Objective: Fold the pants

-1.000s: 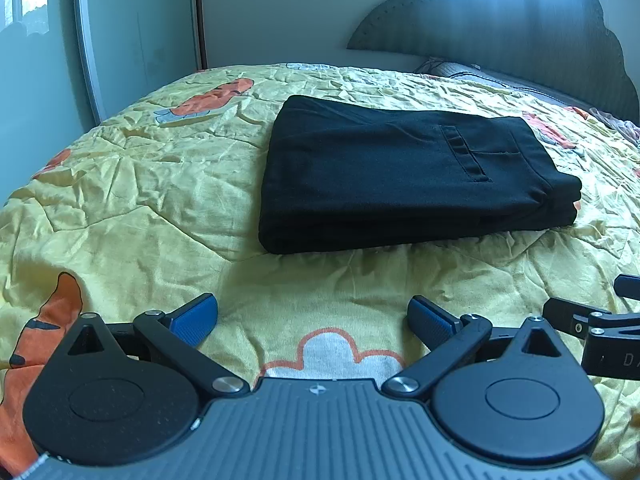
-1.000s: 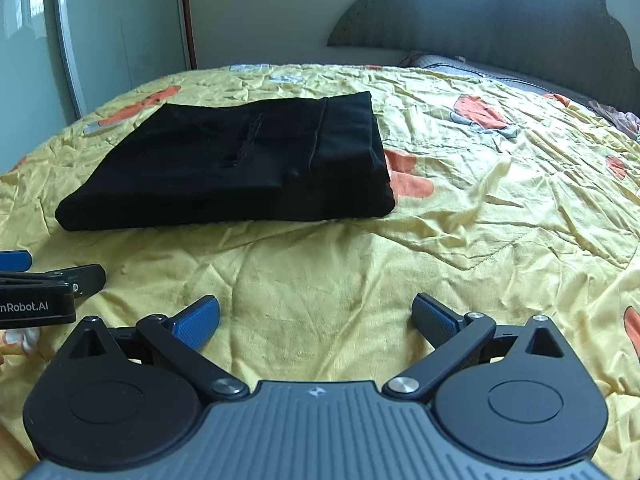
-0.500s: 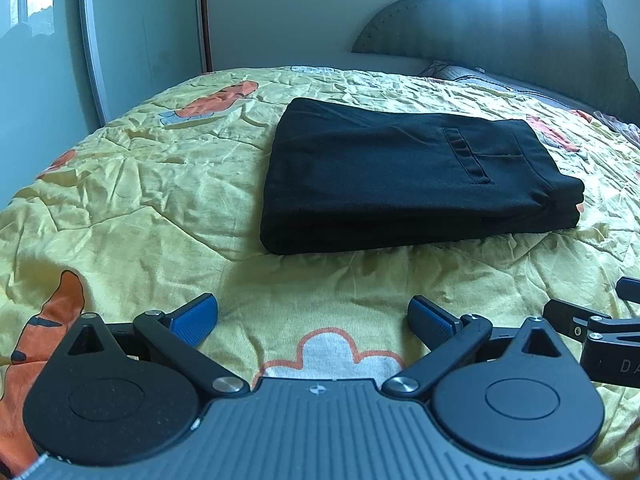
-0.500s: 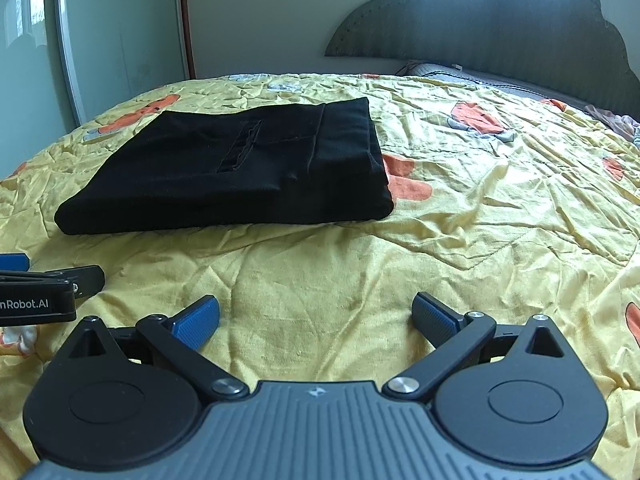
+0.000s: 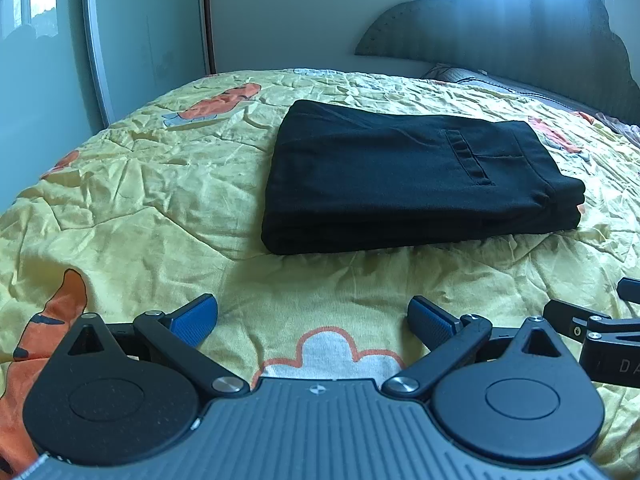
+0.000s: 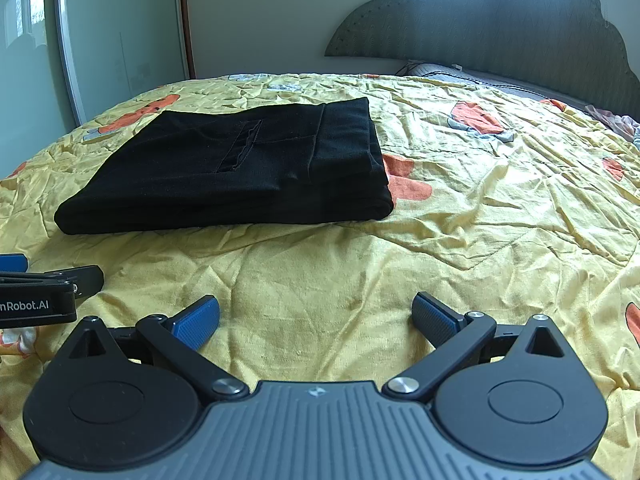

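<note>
The black pants (image 5: 408,176) lie folded in a flat rectangular stack on the yellow bedspread (image 5: 160,200), a back pocket facing up. They also show in the right wrist view (image 6: 240,168), left of centre. My left gripper (image 5: 312,320) is open and empty, low over the bedspread, short of the stack's near edge. My right gripper (image 6: 316,316) is open and empty, also short of the stack. Each gripper shows at the edge of the other's view.
A dark padded headboard (image 6: 500,32) and a pillow (image 6: 472,76) are at the far right. A mirrored wardrobe door (image 5: 140,40) stands beyond the bed on the left. The bedspread has orange cartoon prints.
Both grippers have tilted or drawn back slightly, so the pants sit a little lower in both views. The pants have not moved. Both grippers stay open.
</note>
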`<state>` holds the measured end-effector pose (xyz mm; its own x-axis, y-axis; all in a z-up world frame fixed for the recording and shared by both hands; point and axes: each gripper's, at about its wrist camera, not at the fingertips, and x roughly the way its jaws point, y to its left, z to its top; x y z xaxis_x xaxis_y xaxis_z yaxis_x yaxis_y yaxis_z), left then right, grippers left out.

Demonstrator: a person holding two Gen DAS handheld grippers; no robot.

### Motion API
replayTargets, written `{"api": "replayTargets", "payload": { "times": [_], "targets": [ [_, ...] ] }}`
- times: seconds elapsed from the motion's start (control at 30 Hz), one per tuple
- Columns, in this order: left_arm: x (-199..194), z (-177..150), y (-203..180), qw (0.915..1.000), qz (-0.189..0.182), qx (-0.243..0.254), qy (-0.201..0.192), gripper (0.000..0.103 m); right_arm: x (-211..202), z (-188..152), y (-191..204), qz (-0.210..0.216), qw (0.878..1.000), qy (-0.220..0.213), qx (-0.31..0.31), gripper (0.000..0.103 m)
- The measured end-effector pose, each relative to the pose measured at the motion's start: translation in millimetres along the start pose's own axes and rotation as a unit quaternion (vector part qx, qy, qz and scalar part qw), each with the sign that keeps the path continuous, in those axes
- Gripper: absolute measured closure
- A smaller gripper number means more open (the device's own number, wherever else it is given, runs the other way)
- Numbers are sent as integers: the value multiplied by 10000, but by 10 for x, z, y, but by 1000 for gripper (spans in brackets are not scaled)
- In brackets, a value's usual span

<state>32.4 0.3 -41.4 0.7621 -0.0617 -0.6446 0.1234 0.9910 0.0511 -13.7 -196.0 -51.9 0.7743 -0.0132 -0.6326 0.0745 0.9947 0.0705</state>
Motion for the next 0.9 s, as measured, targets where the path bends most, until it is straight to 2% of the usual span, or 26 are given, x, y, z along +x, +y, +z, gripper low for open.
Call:
{"api": "replayTargets", "payload": {
  "times": [0.5,0.9],
  "targets": [
    [-35,-26,-83,9994,265,167,-147,0,0,0,2,-1,10000,0,-1,0],
    [-8,-24,-7,9999,104,-48,-54,0,0,-1,4,-2,10000,2,1,0]
  ]
}}
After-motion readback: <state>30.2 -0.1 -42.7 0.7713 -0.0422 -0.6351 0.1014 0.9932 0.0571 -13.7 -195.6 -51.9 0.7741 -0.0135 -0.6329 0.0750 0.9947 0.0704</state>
